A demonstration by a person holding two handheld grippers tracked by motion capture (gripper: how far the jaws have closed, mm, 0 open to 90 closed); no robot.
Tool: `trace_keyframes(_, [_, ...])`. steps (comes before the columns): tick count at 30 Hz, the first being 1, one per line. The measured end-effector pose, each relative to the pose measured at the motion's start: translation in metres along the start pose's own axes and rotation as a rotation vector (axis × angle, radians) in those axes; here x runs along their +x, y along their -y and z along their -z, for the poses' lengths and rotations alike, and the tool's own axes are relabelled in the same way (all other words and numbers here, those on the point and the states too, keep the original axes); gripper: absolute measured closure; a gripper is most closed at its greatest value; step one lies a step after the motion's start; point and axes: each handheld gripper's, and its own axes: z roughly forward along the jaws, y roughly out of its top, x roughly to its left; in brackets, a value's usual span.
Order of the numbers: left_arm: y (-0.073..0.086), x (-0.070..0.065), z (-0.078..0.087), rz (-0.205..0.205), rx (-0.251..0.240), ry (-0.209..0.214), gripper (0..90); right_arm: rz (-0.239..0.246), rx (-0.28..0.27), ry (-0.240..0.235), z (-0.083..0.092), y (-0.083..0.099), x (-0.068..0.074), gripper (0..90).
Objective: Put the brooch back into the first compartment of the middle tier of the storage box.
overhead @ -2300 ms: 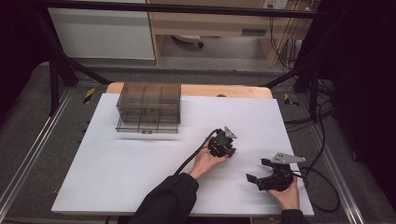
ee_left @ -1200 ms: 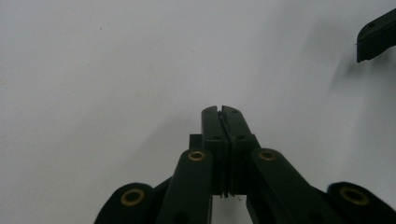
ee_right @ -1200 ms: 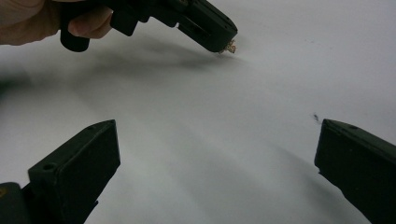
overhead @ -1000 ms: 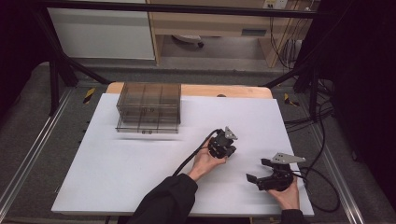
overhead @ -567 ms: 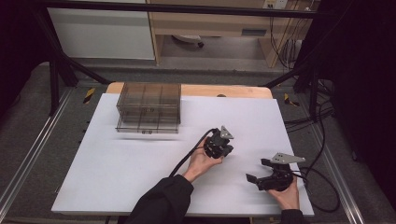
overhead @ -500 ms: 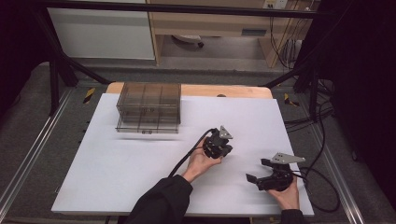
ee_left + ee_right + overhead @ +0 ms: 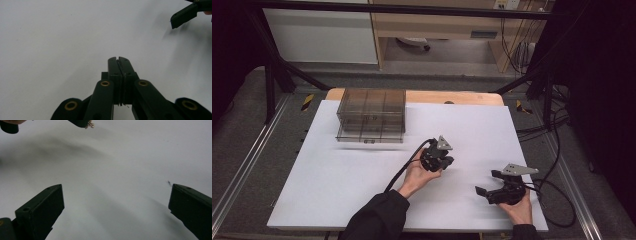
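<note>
Grippers over a bare white table (image 7: 362,185), nothing held. We note the left gripper (image 7: 443,162) near the table's middle, in a hand (image 7: 416,176) whose dark sleeve (image 7: 374,217) comes in from the bottom edge and slants up to the right. Its cable (image 7: 404,167) loops back along the forearm. Grey plate (image 7: 443,144) on top, tilted. In the left gripper view its jaws meet flat, pressed together with nothing between them (image 7: 118,65), tips pointing at plain white surface.

Right gripper (image 7: 488,184) sits low at the near right corner, in the right hand (image 7: 518,207), jaws pointing left toward the other hand. We see them spread wide in the right gripper view (image 7: 115,202), one black jaw at each side, bare table between. Its cable (image 7: 557,200) curls off the right edge.

The two grippers are apart, not touching; each one's view catches a bit of the other at its top edge.

Drawer box (image 7: 372,114), smoky clear plastic, stands at the far left of the table, well apart from both hands.
</note>
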Motion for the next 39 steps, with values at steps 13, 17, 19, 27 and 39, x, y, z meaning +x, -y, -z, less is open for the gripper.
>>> trace_keyframes(13, [0.013, 0.007, 0.021, 0.012, -0.004, -0.007, 88.8, 0.000, 0.003, 0.001, 0.000, 0.000, 0.000, 0.5])
trace_keyframes(17, [0.018, 0.010, 0.027, 0.017, -0.001, -0.012, 88.8, 0.000, 0.002, 0.000, 0.000, 0.000, 0.000, 0.5])
trace_keyframes(19, [0.021, 0.011, 0.031, 0.024, -0.007, -0.014, 88.8, 0.000, 0.002, 0.001, 0.000, 0.000, 0.000, 0.5])
trace_keyframes(27, [0.031, 0.018, 0.046, 0.026, 0.000, -0.039, 88.8, 0.000, 0.002, 0.001, 0.000, 0.000, 0.000, 0.5])
trace_keyframes(39, [0.051, 0.034, 0.072, 0.053, 0.007, -0.080, 88.8, 0.001, 0.003, 0.003, -0.001, 0.000, 0.000, 0.5])
